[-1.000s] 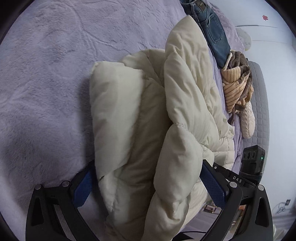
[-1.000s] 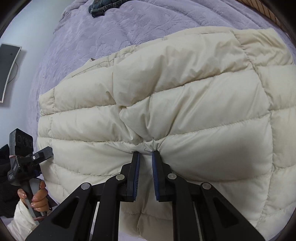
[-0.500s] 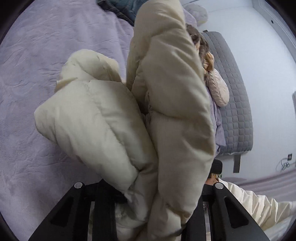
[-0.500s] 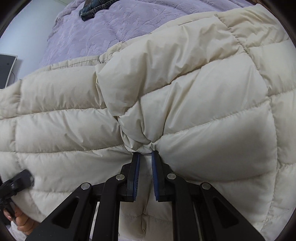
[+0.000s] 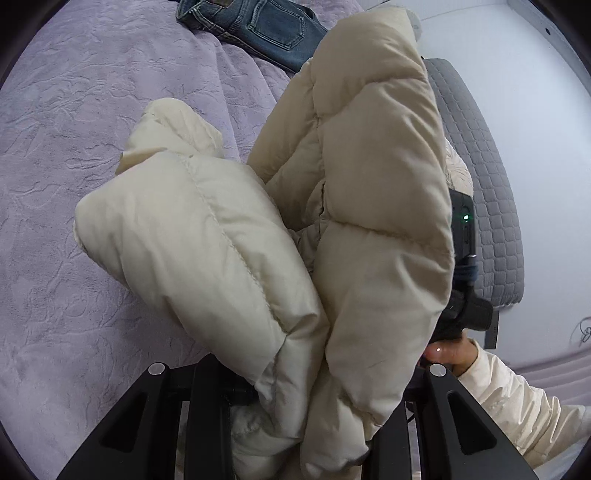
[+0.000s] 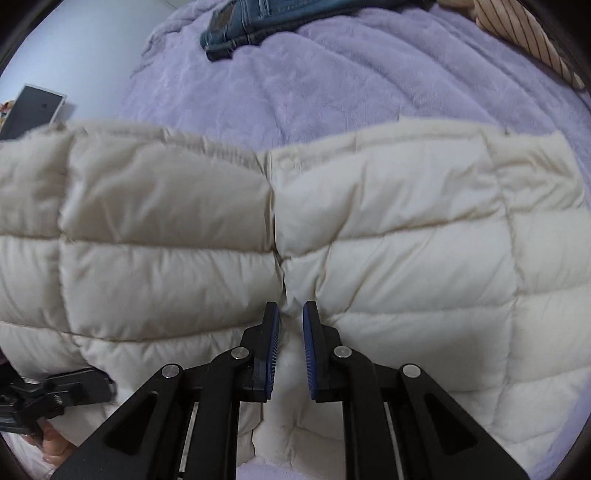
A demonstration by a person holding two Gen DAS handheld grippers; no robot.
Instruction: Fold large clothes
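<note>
- Over the bed (image 6: pixel 332 85), with its purple cover, one cream quilted jacket (image 6: pixel 369 236) is held up by both tongs; its puffy panels spread wide in the right wrist view, with one snap button near the top edge.
- Left tongs (image 5: pixel 295 417): the jaws have just been closing, and thick folds of the jacket (image 5: pixel 362 221) are now bunched and pinched between them; the pads are hidden by the cloth.
- Right tongs (image 6: pixel 291 350): nearly closed, pinching a small fold of the jacket.
- One pair of jeans (image 5: pixel 266 29) lies on the bed, apart from the jacket.
- One striped garment (image 6: pixel 524 37) lies at the bed's edge.
</note>
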